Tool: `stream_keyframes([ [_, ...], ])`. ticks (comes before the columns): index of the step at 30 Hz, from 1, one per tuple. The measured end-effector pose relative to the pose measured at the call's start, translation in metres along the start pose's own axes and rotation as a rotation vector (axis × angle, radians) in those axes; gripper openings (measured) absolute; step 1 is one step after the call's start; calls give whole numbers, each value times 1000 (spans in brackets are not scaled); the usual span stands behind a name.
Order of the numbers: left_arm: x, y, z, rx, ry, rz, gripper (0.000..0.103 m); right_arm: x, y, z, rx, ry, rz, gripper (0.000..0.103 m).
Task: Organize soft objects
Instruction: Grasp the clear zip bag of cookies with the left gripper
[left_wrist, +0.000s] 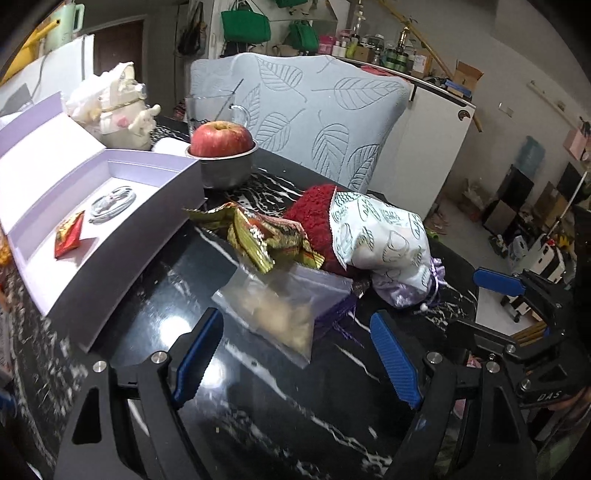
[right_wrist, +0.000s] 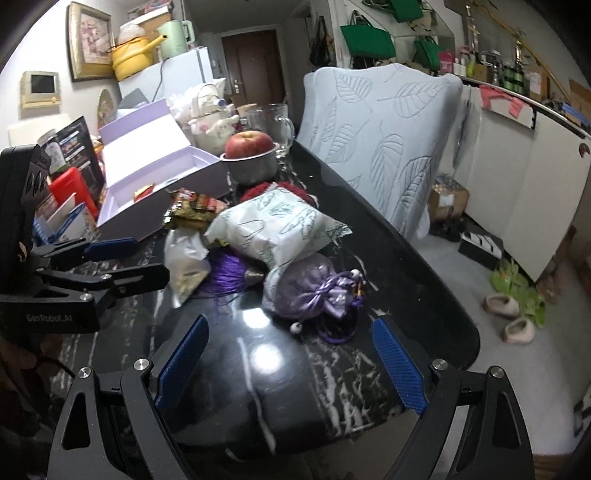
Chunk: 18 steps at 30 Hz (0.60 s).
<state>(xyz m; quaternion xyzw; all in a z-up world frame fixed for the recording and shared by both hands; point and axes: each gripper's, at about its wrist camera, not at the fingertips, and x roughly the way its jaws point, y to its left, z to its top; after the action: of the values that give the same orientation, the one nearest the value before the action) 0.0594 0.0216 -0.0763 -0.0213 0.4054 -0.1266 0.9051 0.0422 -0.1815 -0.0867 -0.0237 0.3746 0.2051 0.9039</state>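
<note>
I am holding my left gripper (left_wrist: 297, 354) and right gripper (right_wrist: 291, 365) wide and empty; beside the box (left_wrist: 122, 236), only a red packet (left_wrist: 68, 234) inside, the soft pile (left_wrist: 373, 240) is waiting unsorted.

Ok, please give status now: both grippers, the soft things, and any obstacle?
Left gripper and right gripper open, empty. Clear bag, white printed packet, lilac pouch piled on table, untouched. Lilac box open beside pile.
</note>
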Motion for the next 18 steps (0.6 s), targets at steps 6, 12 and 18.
stream_keyframes([
  [6, 20, 5, 11, 54, 15, -28, 82, 17, -7, 8, 9, 26, -6, 91],
  [12, 40, 8, 17, 125, 42, -54, 82, 35, -10, 15, 14, 55, -5, 91],
  [18, 53, 15, 20, 126, 59, -99, 82, 42, -15, 20, 31, 72, 2, 91],
])
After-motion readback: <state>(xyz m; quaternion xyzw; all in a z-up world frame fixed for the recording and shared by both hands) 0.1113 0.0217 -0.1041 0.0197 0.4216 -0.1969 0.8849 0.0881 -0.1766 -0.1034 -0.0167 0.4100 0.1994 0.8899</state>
